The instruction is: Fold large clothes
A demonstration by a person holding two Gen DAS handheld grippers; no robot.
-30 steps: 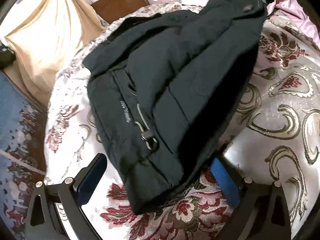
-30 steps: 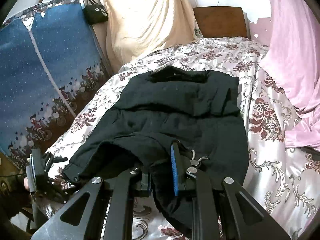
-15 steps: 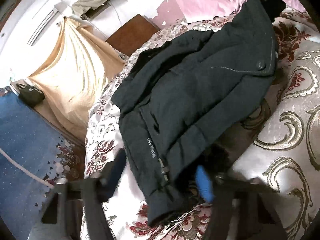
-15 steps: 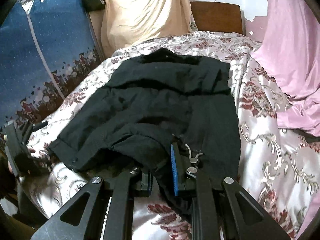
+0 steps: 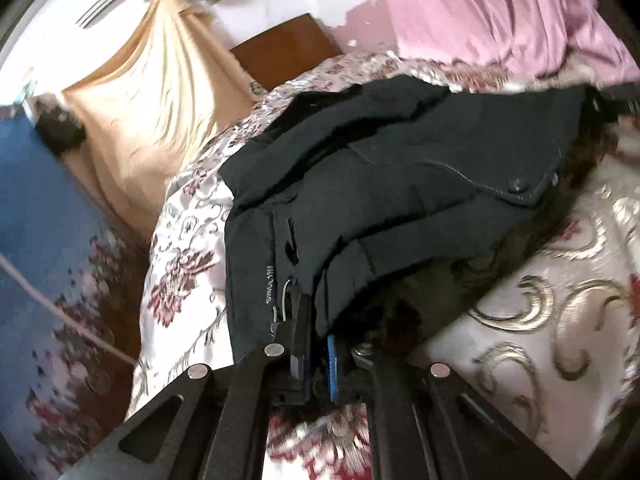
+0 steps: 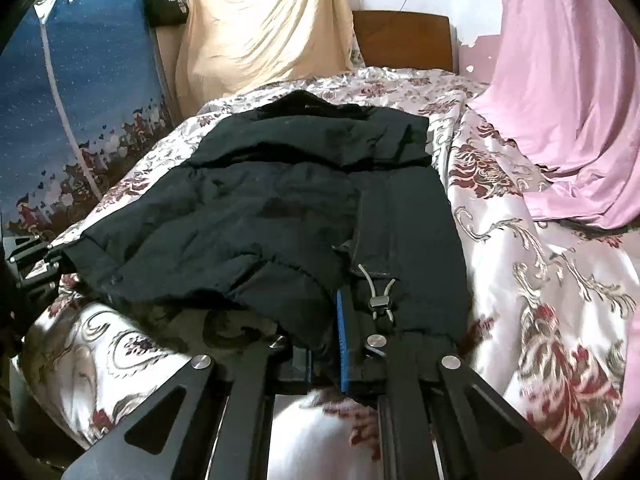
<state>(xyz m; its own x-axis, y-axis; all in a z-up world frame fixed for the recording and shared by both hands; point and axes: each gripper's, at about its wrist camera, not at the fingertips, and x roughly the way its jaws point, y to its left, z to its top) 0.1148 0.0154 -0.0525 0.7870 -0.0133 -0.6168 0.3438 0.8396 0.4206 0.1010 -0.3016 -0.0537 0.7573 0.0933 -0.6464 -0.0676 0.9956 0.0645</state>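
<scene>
Both grippers' fingers (image 5: 332, 354) pinch jacket (image 6: 280, 208) hem — garment spreads ahead.

1. Jacket (image 6: 288, 208): black, small white lettering.
2. Bedspread (image 6: 552, 280): shiny white, maroon flowers, gold scrolls.
3. Drape (image 6: 568, 92): pink.
4. Cloth (image 6: 264, 24): beige.
5. Panel (image 6: 80, 92): blue, dotted.
6. Headboard (image 6: 404, 40): brown.
7. Pads (image 6: 343, 340): blue.
</scene>
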